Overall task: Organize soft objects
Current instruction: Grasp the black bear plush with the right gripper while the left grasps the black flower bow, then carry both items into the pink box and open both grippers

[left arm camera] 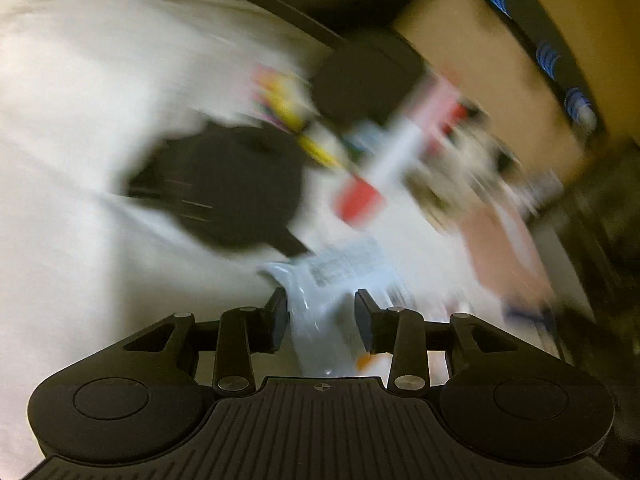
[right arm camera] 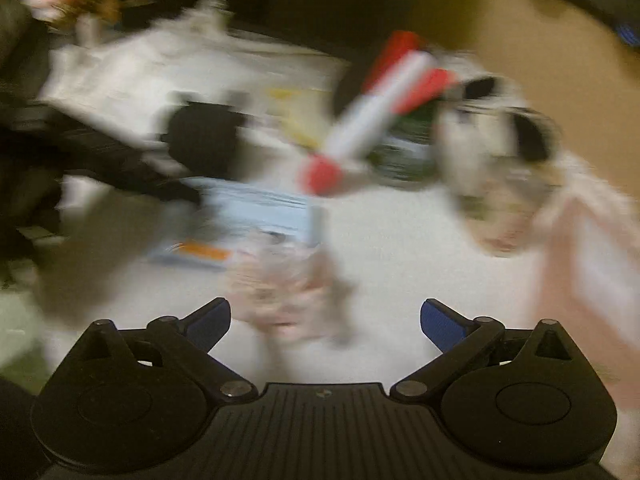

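Both views are heavily smeared, so counts are rough. On the white surface (right arm camera: 400,240) lies one red-and-white roll-shaped piece (right arm camera: 376,120), one black-and-white plush-like piece (right arm camera: 496,144), one pale blue packet with an orange mark (right arm camera: 240,220), one crinkled clear-and-pink bag (right arm camera: 280,284) and one pale pink fabric piece (right arm camera: 592,264) at the right edge. What kind of surface carries them, counter or bed, cannot be told. A black rounded object (left arm camera: 224,184) lies on the white sheet in the left wrist view, with a second dark, squarer shape (left arm camera: 368,80) behind it and a yellow-and-pink patterned item (left arm camera: 288,112) between them; what these are is too blurred to say. No container can be made out.

The left gripper (left arm camera: 322,316) has its jaws partly apart, with a pale blue plastic-wrapped packet (left arm camera: 320,280) standing between them. The packet is glossy and creased, with a printed label at its upper end. The left pad lies against its edge, while a gap shows at the right pad, so it is not squeezed.

The right gripper (right arm camera: 325,320) has its blue-padded jaws spread wide with nothing between them; the crinkled clear-and-pink bag lies just ahead of its left pad.
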The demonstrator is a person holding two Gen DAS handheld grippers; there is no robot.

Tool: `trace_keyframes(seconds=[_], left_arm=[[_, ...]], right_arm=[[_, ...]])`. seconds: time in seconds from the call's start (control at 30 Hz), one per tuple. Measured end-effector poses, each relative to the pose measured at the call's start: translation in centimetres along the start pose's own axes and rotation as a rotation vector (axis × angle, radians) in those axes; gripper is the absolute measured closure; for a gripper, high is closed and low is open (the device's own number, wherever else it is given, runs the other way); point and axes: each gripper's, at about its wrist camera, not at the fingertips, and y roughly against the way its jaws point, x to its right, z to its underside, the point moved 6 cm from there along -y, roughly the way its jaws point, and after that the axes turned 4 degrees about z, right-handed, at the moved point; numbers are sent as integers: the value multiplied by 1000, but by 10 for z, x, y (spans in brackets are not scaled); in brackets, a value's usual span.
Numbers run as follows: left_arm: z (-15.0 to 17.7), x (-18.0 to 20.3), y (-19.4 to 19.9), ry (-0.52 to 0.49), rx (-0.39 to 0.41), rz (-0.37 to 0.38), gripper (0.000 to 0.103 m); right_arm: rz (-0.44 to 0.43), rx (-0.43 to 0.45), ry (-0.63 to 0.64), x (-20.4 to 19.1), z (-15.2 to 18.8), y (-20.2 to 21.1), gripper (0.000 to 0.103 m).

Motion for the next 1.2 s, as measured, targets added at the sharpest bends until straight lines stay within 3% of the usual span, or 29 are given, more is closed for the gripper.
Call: trace_keyframes(seconds=[0.07, 0.13, 0.2, 0.27, 0.33, 0.53, 0.67, 0.77, 0.87, 0.9, 0.93, 1.03, 1.2], left_arm=[[15, 25, -10, -105, -96, 61, 64], [25, 48, -11, -224, -142, 70, 64], [26, 61, -6, -314, -141, 47, 64], [15, 64, 9, -354, -84, 14, 64], [-7, 55, 27, -321, 3, -30, 64], [-72, -12, 88, -40, 285, -241, 64], [-76, -44, 119, 30, 347, -313, 64], [-67, -65, 132, 41, 315, -342, 64], [-48, -81, 143, 30, 255, -357, 64], [-43, -84, 142, 27, 238, -359, 64], [-40, -89, 143, 25, 225, -358, 64], [-38, -92, 140, -13, 201, -329, 64], [-51, -67, 107, -226, 143, -275, 64]], right_arm=[[119, -16, -14, 20, 4, -4, 4], [161, -26, -62, 39, 8, -1, 4], [156, -21, -121, 54, 10, 10, 4], [129, 8, -146, 58, 10, 23, 4], [86, 25, -147, 52, 5, 31, 4], [-133, 104, -69, -10, -53, 22, 4], [-271, 143, -37, -60, -101, -5, 4], [-323, 110, -34, -93, -126, -42, 4], [-349, 18, -67, -116, -134, -79, 4], [-354, -6, -80, -119, -133, -87, 5], [-360, -29, -98, -119, -132, -94, 13], [-384, -32, -161, -107, -139, -86, 16], [-317, 109, -136, -64, -150, -20, 16]])
